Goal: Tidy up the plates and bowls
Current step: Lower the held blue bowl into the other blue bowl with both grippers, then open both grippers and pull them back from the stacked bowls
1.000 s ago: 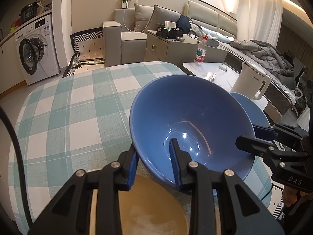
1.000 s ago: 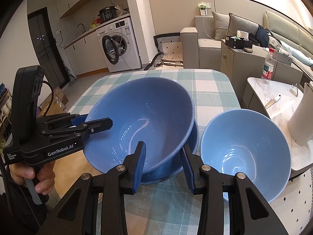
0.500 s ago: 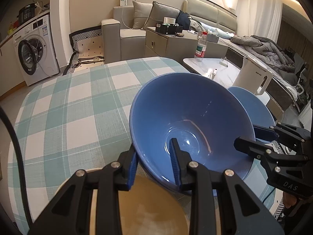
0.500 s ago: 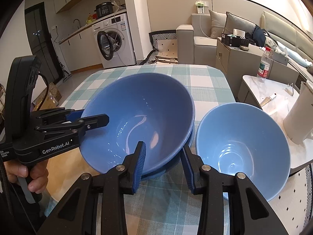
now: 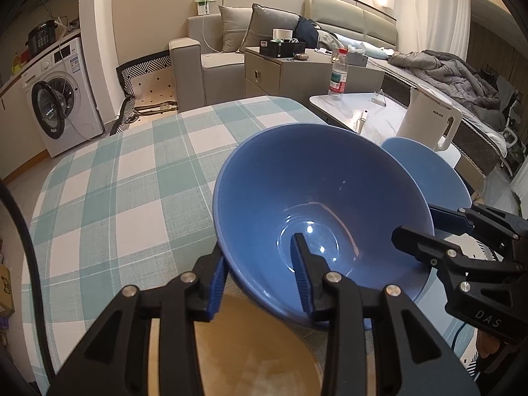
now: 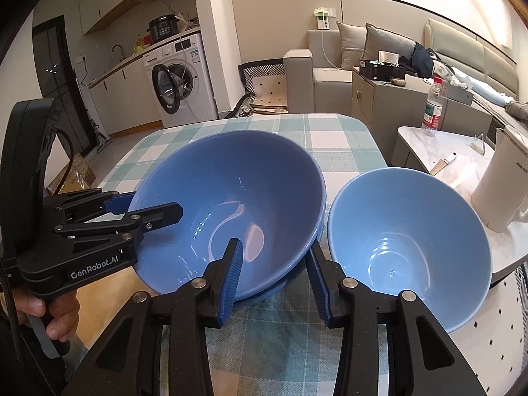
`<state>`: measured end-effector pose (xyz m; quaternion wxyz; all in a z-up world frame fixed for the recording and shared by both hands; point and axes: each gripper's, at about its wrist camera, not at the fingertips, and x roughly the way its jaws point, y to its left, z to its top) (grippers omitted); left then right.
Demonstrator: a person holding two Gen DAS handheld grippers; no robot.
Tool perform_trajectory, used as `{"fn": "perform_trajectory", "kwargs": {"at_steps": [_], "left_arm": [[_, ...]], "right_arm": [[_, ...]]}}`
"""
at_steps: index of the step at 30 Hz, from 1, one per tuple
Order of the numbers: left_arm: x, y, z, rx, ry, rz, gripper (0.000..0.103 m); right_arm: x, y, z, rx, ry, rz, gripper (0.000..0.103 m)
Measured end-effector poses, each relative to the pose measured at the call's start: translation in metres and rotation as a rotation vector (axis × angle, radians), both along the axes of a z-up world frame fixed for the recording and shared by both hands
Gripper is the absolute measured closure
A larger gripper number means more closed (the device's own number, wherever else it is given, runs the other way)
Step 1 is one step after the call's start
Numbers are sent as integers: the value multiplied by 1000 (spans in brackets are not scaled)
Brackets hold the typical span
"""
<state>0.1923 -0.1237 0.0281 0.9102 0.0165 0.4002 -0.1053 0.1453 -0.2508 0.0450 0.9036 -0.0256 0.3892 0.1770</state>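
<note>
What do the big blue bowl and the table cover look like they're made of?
Big blue bowl: probably glazed ceramic, given its glossy surface with sharp light glints and thick rim; hard plastic can't be ruled out. Table cover: woven fabric, matte, with visible weave texture in its teal-and-white check.

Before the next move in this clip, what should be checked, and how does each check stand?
1. Left gripper grips the dark blue bowl at its rim: ok, one finger inside, one outside.
2. Right gripper grips the same rim: cannot tell. It straddles the rim, but contact is unclear.
3. Lower bowl under the dark blue bowl sits straight: cannot tell, only its edge shows.
4. Light blue bowl stands upright on the table: ok.
5. White kettle is out of the way: ok, it stands on the side table beyond the light blue bowl.
</note>
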Motion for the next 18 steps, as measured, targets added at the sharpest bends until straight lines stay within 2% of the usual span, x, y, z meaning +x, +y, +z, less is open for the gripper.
{"fn": "perform_trajectory", "kwargs": {"at_steps": [13, 15, 17, 18], "left_arm": [[2, 3, -2, -18, 19, 16, 56], [1, 5, 0, -32, 19, 21, 52], [2, 8, -1, -62, 35, 24, 48], [2, 10, -1, -74, 37, 29, 47]], "right_arm": [[-5, 5, -1, -21, -35, 33, 50], [-7, 2, 2, -19, -53, 36, 44], [-10, -1, 6, -9, -65, 45, 30], [-11, -3, 9, -3, -76, 49, 27]]}}
